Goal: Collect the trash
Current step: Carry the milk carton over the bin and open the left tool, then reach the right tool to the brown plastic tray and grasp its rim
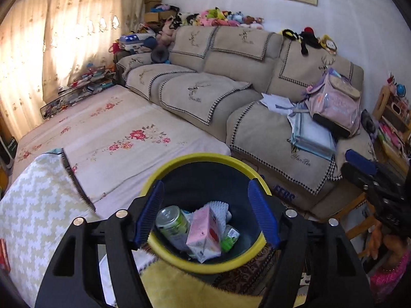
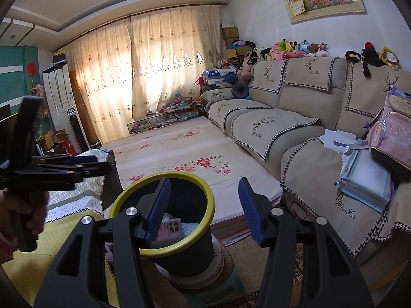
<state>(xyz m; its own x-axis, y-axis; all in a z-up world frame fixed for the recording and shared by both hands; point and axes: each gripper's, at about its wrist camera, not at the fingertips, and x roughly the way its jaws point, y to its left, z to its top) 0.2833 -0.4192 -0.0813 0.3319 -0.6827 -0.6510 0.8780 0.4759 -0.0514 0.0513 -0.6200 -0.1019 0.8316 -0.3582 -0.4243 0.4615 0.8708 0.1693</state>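
Observation:
A black trash bin with a yellow rim (image 1: 205,157) stands right below my left gripper (image 1: 206,183). This gripper is open, its blue pads spread over the bin's mouth with nothing pressed between them. Inside the bin lie a pink carton (image 1: 205,233), a green can (image 1: 172,222), a small green pack (image 1: 230,237) and white foam netting (image 1: 218,208). My right gripper (image 2: 204,182) is also open and holds nothing. It hovers near the bin (image 2: 174,247), where the pink carton (image 2: 172,227) shows inside. Each gripper appears at the edge of the other's view.
A beige sofa (image 1: 231,59) carries a pink backpack (image 1: 336,105), loose papers (image 1: 276,102) and a folder (image 1: 312,136). A floral mattress (image 1: 123,138) lies behind the bin. The bin stands on a round stool (image 2: 205,272). A person's hand (image 2: 25,210) grips the left tool.

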